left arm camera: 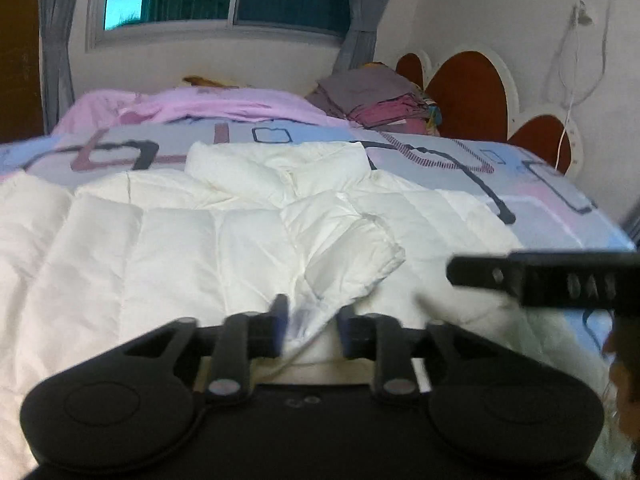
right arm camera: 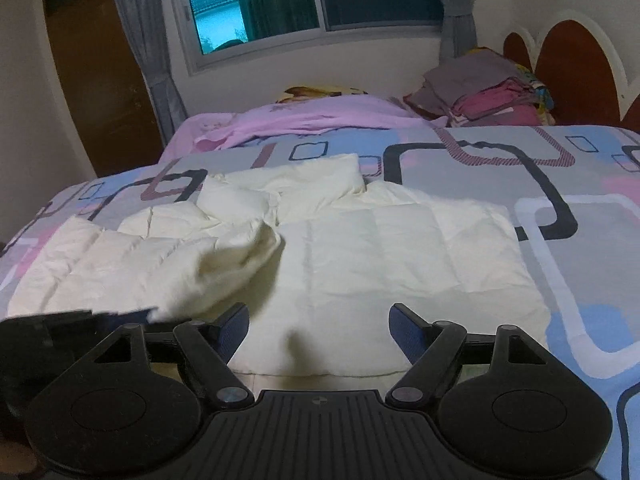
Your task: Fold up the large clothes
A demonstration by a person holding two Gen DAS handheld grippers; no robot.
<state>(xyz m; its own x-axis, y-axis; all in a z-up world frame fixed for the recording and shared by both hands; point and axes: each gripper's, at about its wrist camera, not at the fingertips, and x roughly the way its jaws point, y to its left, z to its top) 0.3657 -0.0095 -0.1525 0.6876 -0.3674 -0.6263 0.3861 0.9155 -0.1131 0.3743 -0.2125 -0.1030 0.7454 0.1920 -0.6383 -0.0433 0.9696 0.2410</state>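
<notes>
While the white padded jacket (right arm camera: 360,248) lies half folded low on the bed (right arm camera: 580,184), both claws, left claw (left arm camera: 312,320) and right claw (right arm camera: 318,320), gape empty.

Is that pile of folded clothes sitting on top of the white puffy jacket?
No, the pile of folded clothes sits far back by the headboard, well apart from the white jacket.
</notes>
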